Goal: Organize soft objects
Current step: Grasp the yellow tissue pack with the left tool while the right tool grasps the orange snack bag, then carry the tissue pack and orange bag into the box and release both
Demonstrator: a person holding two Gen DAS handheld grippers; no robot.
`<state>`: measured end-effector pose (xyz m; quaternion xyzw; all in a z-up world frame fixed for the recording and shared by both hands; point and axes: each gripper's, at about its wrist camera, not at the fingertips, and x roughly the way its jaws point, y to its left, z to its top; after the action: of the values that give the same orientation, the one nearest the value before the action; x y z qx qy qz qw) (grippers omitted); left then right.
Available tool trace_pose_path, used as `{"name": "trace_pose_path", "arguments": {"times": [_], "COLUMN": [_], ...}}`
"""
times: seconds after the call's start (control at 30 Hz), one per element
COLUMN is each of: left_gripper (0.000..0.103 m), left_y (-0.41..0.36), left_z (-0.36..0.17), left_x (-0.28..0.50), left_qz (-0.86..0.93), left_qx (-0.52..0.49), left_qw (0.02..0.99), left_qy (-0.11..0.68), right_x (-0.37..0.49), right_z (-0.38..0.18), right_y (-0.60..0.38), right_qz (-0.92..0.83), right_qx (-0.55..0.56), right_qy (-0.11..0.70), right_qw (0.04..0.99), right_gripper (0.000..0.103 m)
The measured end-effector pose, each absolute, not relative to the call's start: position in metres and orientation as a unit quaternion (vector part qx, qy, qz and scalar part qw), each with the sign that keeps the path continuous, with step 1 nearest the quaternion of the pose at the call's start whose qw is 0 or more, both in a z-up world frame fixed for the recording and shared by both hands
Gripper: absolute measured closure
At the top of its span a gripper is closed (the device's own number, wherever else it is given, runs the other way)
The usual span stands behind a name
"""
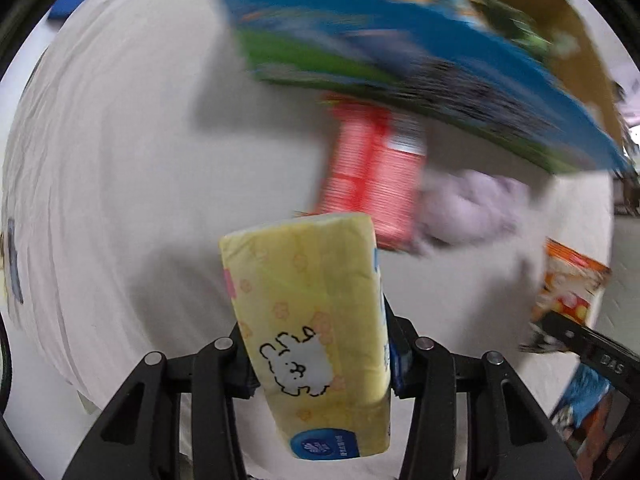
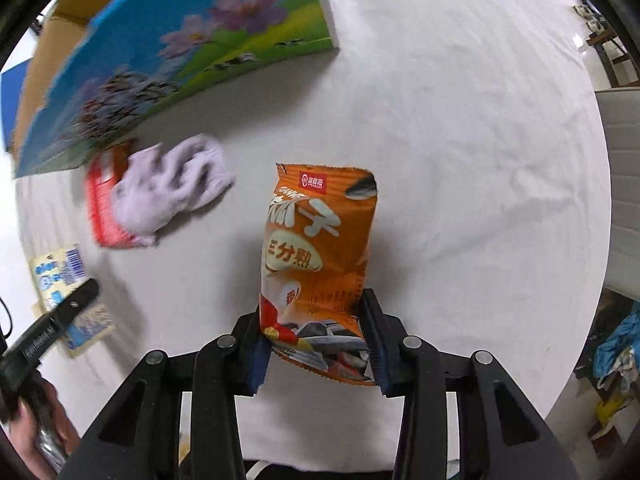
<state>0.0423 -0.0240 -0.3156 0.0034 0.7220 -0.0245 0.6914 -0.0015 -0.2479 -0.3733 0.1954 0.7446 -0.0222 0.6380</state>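
My left gripper (image 1: 320, 356) is shut on a yellow tissue pack (image 1: 312, 312) with a white cartoon animal, held above the white cloth. My right gripper (image 2: 316, 340) is shut on an orange snack bag (image 2: 318, 264), also held up. A red tissue pack (image 1: 370, 178) and a crumpled lilac cloth (image 1: 476, 208) lie on the cloth beside the printed cardboard box (image 1: 400, 52). They also show in the right wrist view, the red pack (image 2: 102, 208), the lilac cloth (image 2: 172, 184) and the box (image 2: 160, 64). The yellow pack (image 2: 60, 276) and left gripper fingers (image 2: 74, 304) appear at left there.
A white cloth-covered table (image 2: 460, 140) lies under everything. The orange bag (image 1: 568, 284) and right gripper arm (image 1: 592, 348) show at right in the left wrist view. Shelving and clutter (image 2: 616, 352) stand beyond the table's right edge.
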Motion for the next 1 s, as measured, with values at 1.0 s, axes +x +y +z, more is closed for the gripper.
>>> {"name": "trace_pose_path", "arguments": {"times": [1.0], "left_gripper": [0.06], "left_y": [-0.046], "left_z": [-0.206], "left_x": [0.237], "left_qz": [-0.101], "left_qx": [0.033], "left_qw": [0.771], "left_qy": [0.628], "right_x": [0.179], "right_z": [-0.214], "right_y": [-0.236], "right_qz": [0.024], "right_qx": [0.16], "right_qy": [0.632], "right_qw": [0.758], "right_gripper": [0.061]}}
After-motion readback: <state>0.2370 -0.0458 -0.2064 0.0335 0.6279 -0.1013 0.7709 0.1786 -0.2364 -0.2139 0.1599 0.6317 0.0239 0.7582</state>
